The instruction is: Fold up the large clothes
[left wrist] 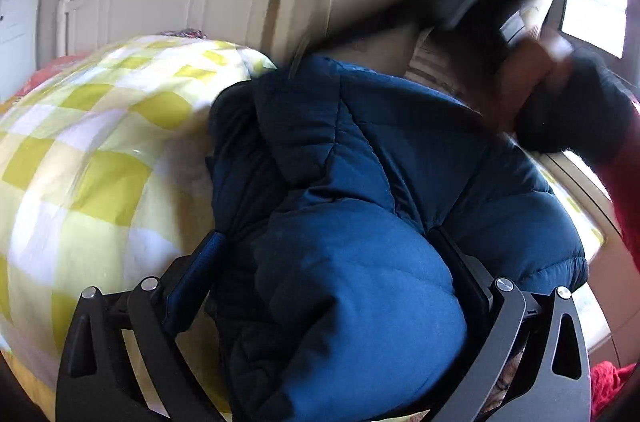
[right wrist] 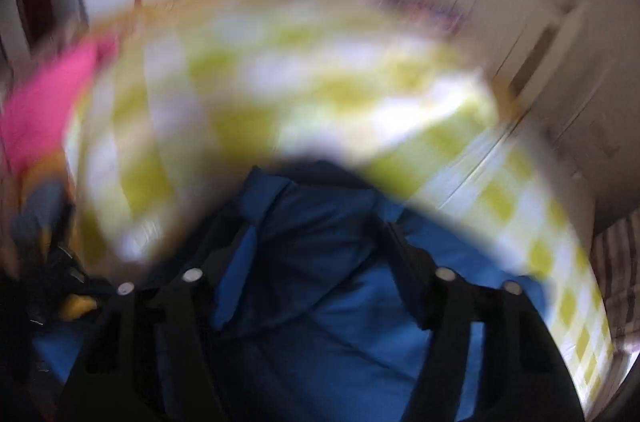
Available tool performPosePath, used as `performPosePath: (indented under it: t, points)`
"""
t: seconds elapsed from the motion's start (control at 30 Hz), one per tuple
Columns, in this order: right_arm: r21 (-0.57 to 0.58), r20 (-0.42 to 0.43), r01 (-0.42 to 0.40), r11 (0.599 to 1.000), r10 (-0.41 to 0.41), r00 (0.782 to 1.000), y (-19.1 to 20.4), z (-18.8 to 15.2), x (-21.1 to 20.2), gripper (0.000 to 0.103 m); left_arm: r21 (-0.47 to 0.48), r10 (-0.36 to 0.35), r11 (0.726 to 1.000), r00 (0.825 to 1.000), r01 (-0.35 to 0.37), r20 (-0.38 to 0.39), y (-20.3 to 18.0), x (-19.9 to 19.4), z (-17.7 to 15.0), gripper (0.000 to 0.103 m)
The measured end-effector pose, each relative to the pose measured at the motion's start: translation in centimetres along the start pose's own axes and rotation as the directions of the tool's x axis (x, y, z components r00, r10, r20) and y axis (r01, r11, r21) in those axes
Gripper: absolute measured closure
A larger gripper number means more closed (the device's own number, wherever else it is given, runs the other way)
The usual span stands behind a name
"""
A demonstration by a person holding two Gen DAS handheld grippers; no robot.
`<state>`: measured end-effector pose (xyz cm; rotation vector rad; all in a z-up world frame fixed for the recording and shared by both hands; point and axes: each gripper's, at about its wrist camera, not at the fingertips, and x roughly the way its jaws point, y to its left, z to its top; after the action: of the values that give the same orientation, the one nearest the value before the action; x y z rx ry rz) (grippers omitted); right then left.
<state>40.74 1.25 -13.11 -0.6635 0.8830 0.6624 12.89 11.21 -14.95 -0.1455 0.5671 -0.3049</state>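
Left wrist: blue jacket (left wrist: 360,182) lies lengthwise away, bulging between spread left tongs (left wrist: 332,250).

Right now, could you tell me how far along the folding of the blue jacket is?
Partly done, by the look of it. The blue puffer jacket lies bunched on the yellow checked bedding, with one padded part already doubled over. In hand: the left gripper has a thick fold between its fingers. The right gripper hangs above the jacket, too blurred to judge. Left: flattening the lumpy bundle.
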Motion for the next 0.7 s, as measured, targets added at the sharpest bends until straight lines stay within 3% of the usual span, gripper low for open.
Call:
performPosePath:
  t: [0.03,0.1,0.17,0.23,0.27,0.33,0.4,0.43,0.47,0.5,0.57,0.63,0.7]
  points:
    - [-0.022,-0.027,0.034,0.999,-0.035,0.999,0.7,0.4,1.2,0.038,-0.020,0.033,0.999,0.999,-0.033,0.015,0.2,-0.3,-0.2,0.004]
    - [-0.019,-0.059,0.028,0.999,-0.029,0.998,0.7,1.0,1.7,0.038,-0.063,0.025,0.998,1.000,-0.025,-0.001,0.8,-0.7,-0.5,0.004]
    - [-0.003,-0.052,0.009,1.000,-0.009,0.999,0.2,0.8,1.8,0.038,-0.087,0.064,0.994,0.998,-0.064,-0.002,0.4,-2.6,0.0,0.007]
    - [0.022,-0.021,-0.012,1.000,0.012,1.000,-0.4,0.2,1.4,0.038,-0.031,0.104,0.994,0.990,-0.102,0.091,-1.4,-6.1,1.3,0.008]
    - [0.033,-0.007,-0.021,0.999,0.021,1.000,-0.6,0.0,1.3,0.038,0.001,0.097,0.995,0.982,-0.099,0.162,-2.6,-8.4,2.1,0.008]
    - [0.047,0.025,-0.033,0.998,0.031,0.999,-0.9,-0.4,1.0,0.038,0.063,0.042,0.996,0.977,-0.056,0.207,-4.5,-10.3,3.6,0.008]
    - [0.051,0.045,-0.040,0.998,0.038,0.998,-1.0,-0.5,0.4,0.038,0.116,-0.004,0.993,0.990,-0.012,0.142,-5.4,-9.0,3.9,0.008]
    - [0.060,0.055,-0.054,0.997,0.051,0.997,-1.3,-0.6,-0.2,0.038,0.136,0.003,0.991,0.999,-0.010,0.050,-5.6,-6.7,3.4,0.008]
    - [0.073,0.066,-0.074,0.995,0.069,0.995,-1.6,-0.7,-1.0,0.040,0.146,0.034,0.989,0.995,-0.020,-0.095,-5.1,-3.1,2.1,0.007]
    - [0.086,0.095,-0.102,0.991,0.094,0.991,-2.2,-1.1,-2.3,0.040,0.126,0.036,0.992,0.987,-0.016,-0.155,-3.9,-0.7,0.7,0.004]
    - [0.127,0.200,-0.116,0.985,0.089,0.976,-4.0,-2.6,-6.5,0.039,0.016,-0.060,0.998,0.992,0.063,-0.112,-2.0,-0.5,-0.6,0.004]
    - [0.206,0.292,-0.130,0.970,0.066,0.954,-6.3,-5.3,-10.7,0.039,0.011,-0.043,0.999,0.992,0.045,-0.115,-2.0,-0.8,-0.6,0.004]
    - [0.317,0.395,-0.166,0.934,0.029,0.918,-8.7,-10.0,-14.8,0.039,0.022,-0.029,0.999,0.994,0.031,-0.104,-2.0,-1.0,-1.1,0.004]
